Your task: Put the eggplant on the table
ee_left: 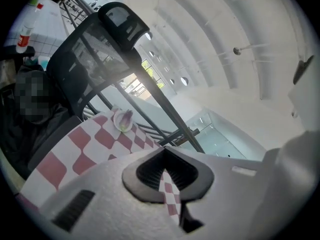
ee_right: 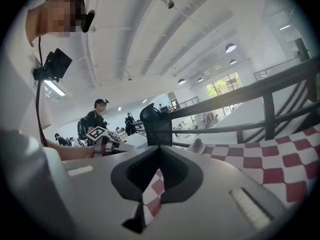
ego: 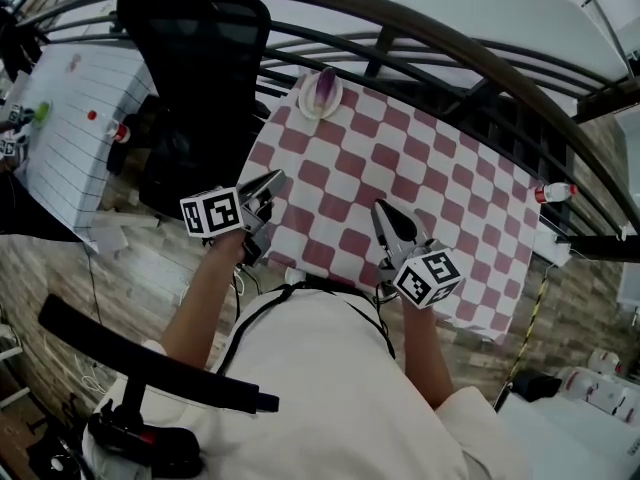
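Observation:
A purple-and-white eggplant [ego: 326,88] lies in a small white plate [ego: 306,104] at the far left corner of the red-and-white checkered table [ego: 440,168]. My left gripper [ego: 274,179] hovers at the table's near left edge, shut and empty, well short of the plate. My right gripper [ego: 381,209] is over the near edge to the right of it, also shut with nothing held. In the left gripper view the eggplant [ee_left: 125,117] shows ahead in its plate [ee_left: 119,125], beyond the closed left gripper [ee_left: 163,153]. From the right gripper [ee_right: 160,151], the plate [ee_right: 196,146] shows side-on.
A black office chair [ego: 190,38] stands left of the table, close to the plate. A dark metal railing [ego: 430,43] runs along the table's far side. A small bottle [ego: 555,192] sits off the right edge. A white table [ego: 70,118] stands at far left. A person [ee_right: 95,119] stands in the distance.

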`<state>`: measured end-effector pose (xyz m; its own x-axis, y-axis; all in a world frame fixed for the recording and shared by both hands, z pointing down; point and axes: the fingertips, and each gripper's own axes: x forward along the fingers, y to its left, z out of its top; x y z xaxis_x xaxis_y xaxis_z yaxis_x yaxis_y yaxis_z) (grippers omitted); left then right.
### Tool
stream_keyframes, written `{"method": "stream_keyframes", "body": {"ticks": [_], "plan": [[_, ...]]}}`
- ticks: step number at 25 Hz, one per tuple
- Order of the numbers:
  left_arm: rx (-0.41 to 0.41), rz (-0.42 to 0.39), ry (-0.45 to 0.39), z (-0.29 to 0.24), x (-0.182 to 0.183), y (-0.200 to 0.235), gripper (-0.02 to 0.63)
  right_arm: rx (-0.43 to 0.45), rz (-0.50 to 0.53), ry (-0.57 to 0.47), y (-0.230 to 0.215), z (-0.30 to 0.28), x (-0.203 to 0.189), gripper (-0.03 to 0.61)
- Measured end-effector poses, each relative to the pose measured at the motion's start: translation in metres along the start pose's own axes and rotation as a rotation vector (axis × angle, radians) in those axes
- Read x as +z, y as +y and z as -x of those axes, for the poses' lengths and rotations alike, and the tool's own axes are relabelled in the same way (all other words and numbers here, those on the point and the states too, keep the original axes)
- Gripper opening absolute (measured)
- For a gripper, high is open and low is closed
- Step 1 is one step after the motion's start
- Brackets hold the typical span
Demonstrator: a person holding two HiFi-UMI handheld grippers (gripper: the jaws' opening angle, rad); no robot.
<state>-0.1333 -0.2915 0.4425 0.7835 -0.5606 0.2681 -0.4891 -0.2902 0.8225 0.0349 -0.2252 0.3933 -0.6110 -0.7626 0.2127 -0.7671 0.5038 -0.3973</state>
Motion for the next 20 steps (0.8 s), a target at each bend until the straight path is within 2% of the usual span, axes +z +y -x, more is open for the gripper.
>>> {"method": "stream_keyframes", "body": {"ticks": [9, 20], "plan": [[0.0, -0.107, -0.012, 0.027, -0.017, -0.027, 0.008, -0.017, 0.005, -0.004, 0.005, 0.014, 0.001, 0.006], [-0.024, -0.15, -0.01, 0.025, -0.02, -0.03, 0.006, -0.016, 0.025, 0.004, 0.013, 0.009, 0.001, 0.006]]}}
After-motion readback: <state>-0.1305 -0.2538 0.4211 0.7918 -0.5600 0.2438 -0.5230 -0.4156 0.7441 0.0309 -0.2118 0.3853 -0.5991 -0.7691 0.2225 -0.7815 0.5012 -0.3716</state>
